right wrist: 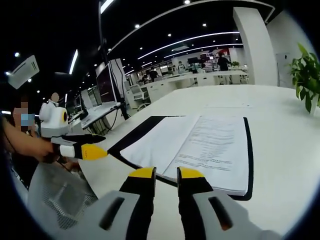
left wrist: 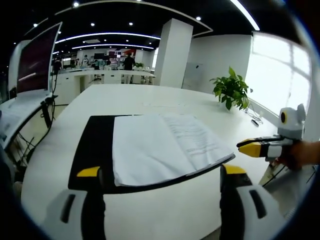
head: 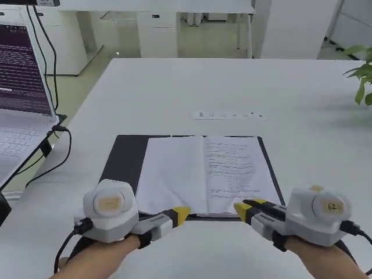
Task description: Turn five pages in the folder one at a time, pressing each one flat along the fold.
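Head view first: folder (head: 125, 165) open and flat on the white desk (head: 244, 81), straight ahead of both grippers, near edge toward the person. Lies with its fold pointing directly away from the person, between the two grippers, hence a front-to-back stroke for any pressing.

Left gripper (left wrist: 161, 172) spread wide and empty, level with the near edge below the blank left sheet (head: 171, 171). Right gripper (right wrist: 166, 174) all but closed on nothing, tips just at the near edge of the printed right sheet (head: 235, 168), close to the fold. Probably the nearer one for lifting that sheet and carrying it leftward; contact with the paper not clear.

Black cover, broad bare band at the left, thin border at the right. White sheets, one blank, the other with lines of small print, slight swell toward the fold.

Farther out: small printed strip (head: 226, 114) beyond the far edge, laptop (head: 17, 110) at the left, plant (head: 363, 78) at the right.
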Demonstrator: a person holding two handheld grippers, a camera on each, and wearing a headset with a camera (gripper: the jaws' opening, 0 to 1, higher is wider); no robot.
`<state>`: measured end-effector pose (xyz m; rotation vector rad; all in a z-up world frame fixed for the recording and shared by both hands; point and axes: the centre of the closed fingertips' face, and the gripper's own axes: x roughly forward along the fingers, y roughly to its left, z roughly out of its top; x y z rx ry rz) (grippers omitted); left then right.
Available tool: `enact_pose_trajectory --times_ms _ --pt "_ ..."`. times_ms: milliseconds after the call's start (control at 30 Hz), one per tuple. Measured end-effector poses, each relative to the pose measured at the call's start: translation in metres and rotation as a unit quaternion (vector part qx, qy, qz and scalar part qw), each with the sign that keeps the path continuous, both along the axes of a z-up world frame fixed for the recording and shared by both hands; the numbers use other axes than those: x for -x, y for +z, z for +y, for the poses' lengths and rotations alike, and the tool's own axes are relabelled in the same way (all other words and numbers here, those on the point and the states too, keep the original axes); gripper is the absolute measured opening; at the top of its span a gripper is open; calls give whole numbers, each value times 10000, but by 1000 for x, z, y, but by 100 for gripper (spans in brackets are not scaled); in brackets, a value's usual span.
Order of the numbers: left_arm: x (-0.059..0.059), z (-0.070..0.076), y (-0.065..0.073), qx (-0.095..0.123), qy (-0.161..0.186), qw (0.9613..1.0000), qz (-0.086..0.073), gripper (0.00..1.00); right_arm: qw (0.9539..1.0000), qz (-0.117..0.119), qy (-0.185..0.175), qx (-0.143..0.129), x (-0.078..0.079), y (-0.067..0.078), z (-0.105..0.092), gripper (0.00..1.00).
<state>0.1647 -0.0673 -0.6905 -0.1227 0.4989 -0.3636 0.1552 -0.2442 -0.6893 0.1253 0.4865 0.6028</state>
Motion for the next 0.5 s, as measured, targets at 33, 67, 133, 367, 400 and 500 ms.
enact_pose_trajectory --times_ms 33,67,133,367,400,500 --pt "1 -1 3 -11 0 10000 -28 97 10000 -5 5 -17 0 1 -1 16" --pt "2 -1 6 -2 3 10000 -47 97 10000 -21 11 -26 1 2 -4 17" --pt "4 -2 12 31 9 10000 -94 97 10000 -6 9 5 1 3 -7 22" --pt "11 -7 30 37 -34 9996 -276 97 10000 64 -67 -5 5 6 -23 38" --pt "11 -7 32 41 -38 9995 -295 97 9999 57 -90 -26 5 7 -25 39" --pt "13 -9 38 89 -52 9993 -354 97 9997 100 -220 -50 6 10 -33 46"
